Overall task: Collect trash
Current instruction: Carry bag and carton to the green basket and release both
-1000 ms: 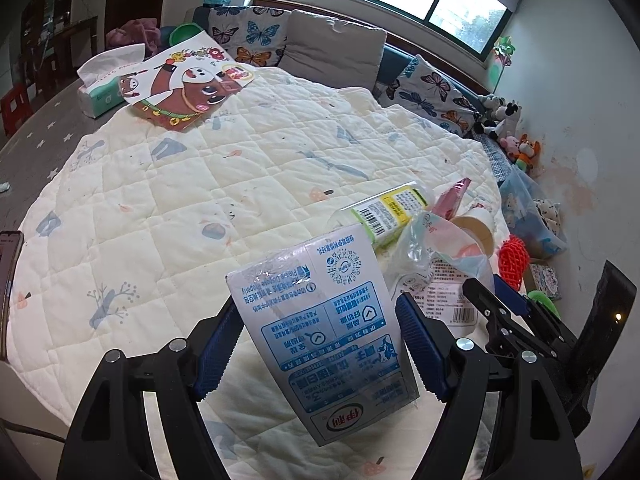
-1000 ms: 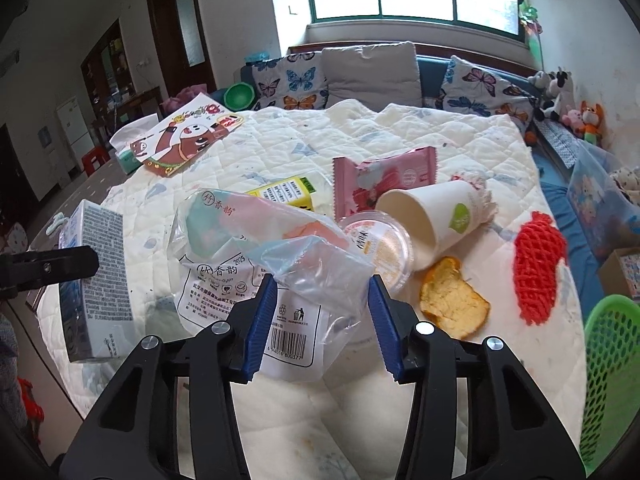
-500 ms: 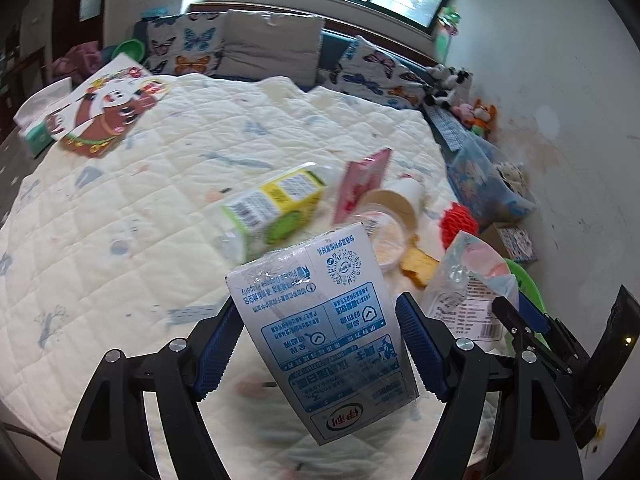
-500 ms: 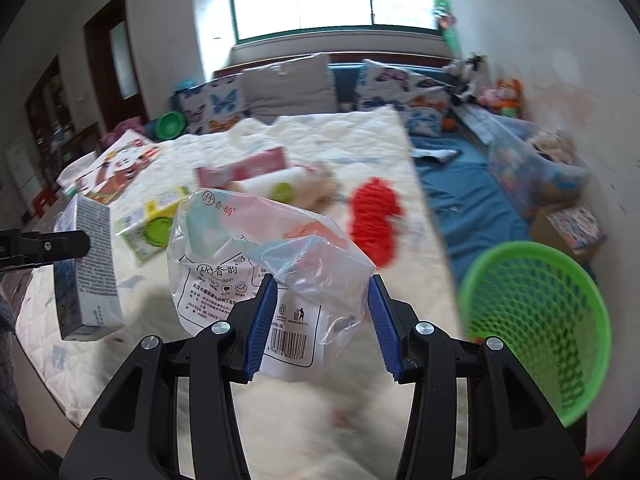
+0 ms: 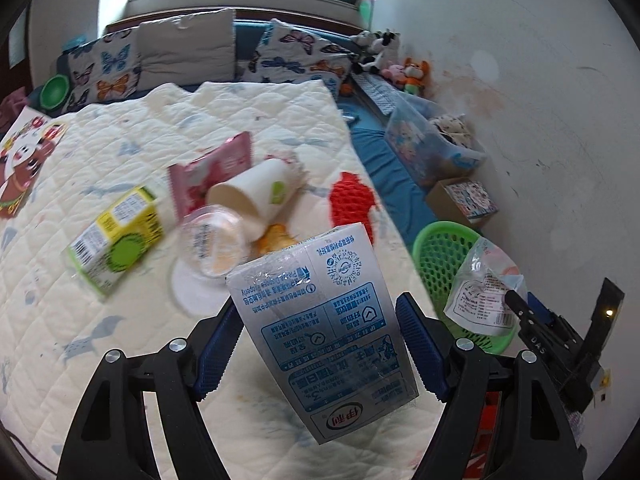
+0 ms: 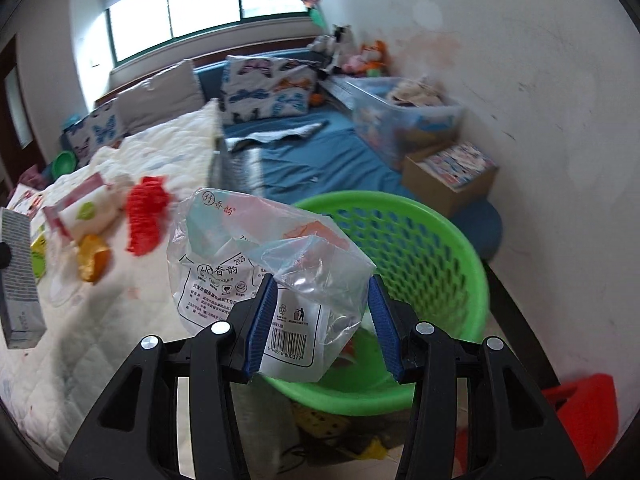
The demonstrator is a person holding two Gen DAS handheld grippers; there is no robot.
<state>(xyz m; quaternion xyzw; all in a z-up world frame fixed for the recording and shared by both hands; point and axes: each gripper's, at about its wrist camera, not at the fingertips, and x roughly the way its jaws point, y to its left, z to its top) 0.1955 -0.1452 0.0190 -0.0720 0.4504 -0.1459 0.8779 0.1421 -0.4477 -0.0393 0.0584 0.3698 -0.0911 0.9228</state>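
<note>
The plastic bag (image 6: 256,276) is pinched between the blue pads of the right gripper (image 6: 320,320), hanging over the near rim of the green basket (image 6: 452,248), which stands off the right edge of the bed (image 5: 100,328). The left gripper (image 5: 320,344) is clamped on a milk carton (image 5: 320,320) above the bed's near right corner. Farther along that right edge lie a paper cup (image 5: 256,196), a clear lid (image 5: 212,240), a pink wrapper (image 5: 212,172), a yellow carton (image 5: 116,236) and red foam netting (image 5: 352,208).
</note>
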